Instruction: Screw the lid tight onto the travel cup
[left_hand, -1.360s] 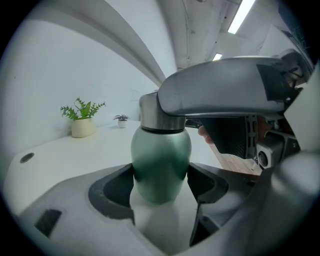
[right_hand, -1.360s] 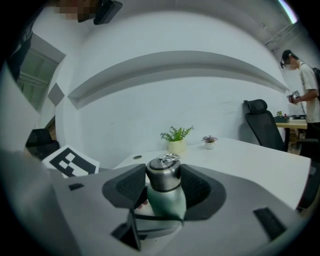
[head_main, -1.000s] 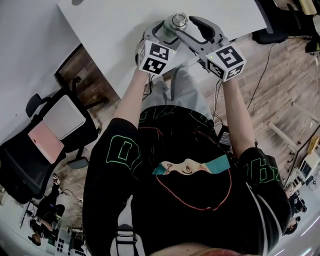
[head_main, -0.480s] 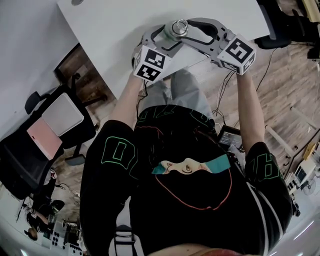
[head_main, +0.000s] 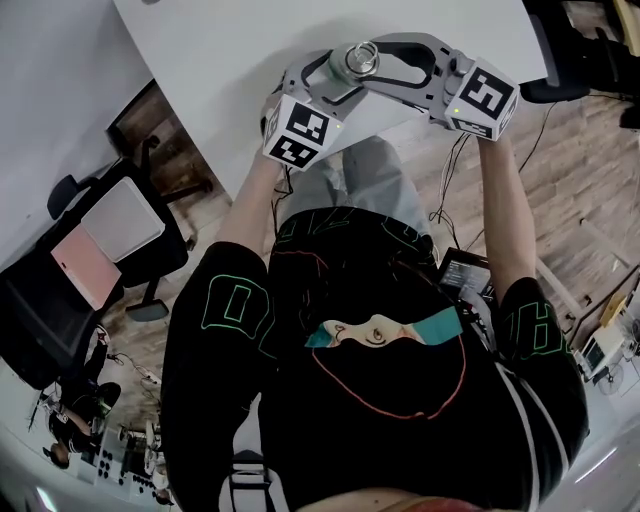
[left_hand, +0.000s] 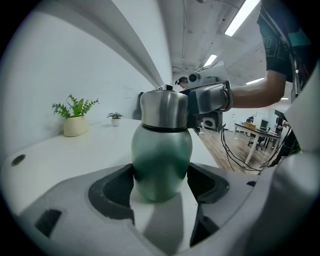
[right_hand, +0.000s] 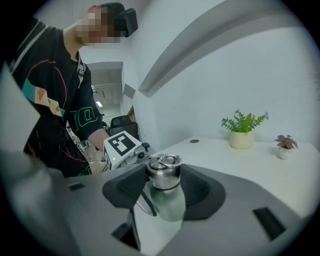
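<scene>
travel cup (left_hand: 161, 150): seat the grip, then twist

the white table (head_main: 220, 60) lies under the cup, its near edge just beside it. your left gripper (left_hand: 161, 176) clamps the cup's green body; hold that firm. your right gripper (right_hand: 164, 186) has just been closing, and its pads now meet the lid (right_hand: 163, 172) atop the cup. squeeze fully before turning.

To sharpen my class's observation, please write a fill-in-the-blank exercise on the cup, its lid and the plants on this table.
1. The left tongs grip the cup by its ___ body.
2. The steel lid sits on ___ of the cup.
3. Counting the big plant and the small plant, the table bears ___ plants.
4. The table's colour is ___.

Missing words: green; top; two; white.
</scene>
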